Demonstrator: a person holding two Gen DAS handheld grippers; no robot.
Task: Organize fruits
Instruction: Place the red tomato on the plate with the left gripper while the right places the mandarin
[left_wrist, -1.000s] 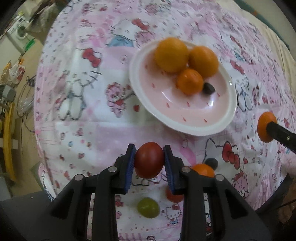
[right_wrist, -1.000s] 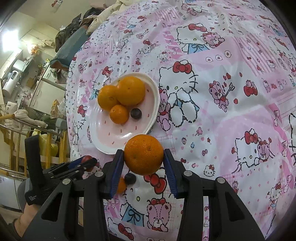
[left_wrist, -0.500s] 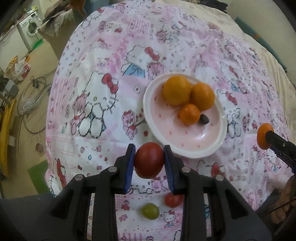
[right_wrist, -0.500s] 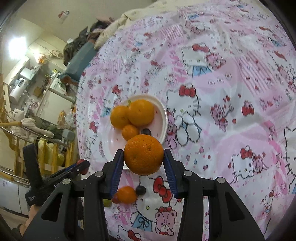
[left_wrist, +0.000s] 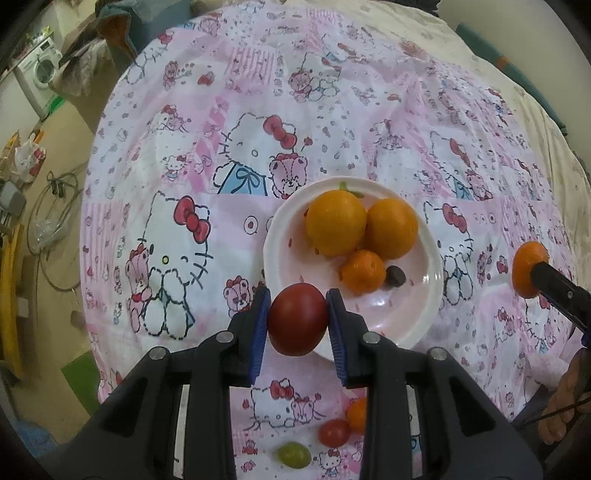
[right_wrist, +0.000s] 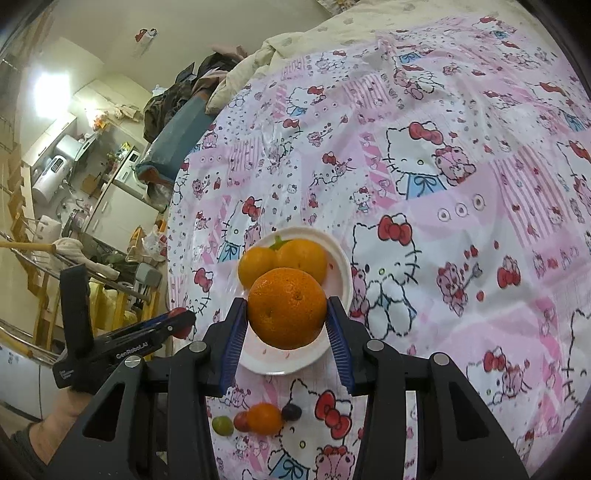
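My left gripper (left_wrist: 297, 325) is shut on a dark red tomato (left_wrist: 297, 323), held above the near rim of a white plate (left_wrist: 280, 236). The plate holds two big oranges (left_wrist: 335, 222), a small mandarin (left_wrist: 362, 271) and a dark grape (left_wrist: 395, 275). My right gripper (right_wrist: 287, 314) is shut on an orange (right_wrist: 287, 308), held above the same plate (right_wrist: 338, 254). That orange (left_wrist: 529, 268) also shows at the right edge of the left wrist view. Loose on the cloth near me lie a small mandarin (right_wrist: 264, 418), a red cherry tomato (left_wrist: 334, 432), a green grape (left_wrist: 293, 455) and a dark grape (right_wrist: 291, 412).
The table wears a pink Hello Kitty cloth (left_wrist: 177, 229); its left edge drops to the floor. Beyond the far edge lies bedding (right_wrist: 295, 44). A washing machine (left_wrist: 38, 70) and kitchen clutter stand to the left. The left gripper (right_wrist: 177, 325) shows in the right wrist view.
Both grippers have risen and pulled back from the table with their fruit still held. The plate looks smaller and farther off in both views.
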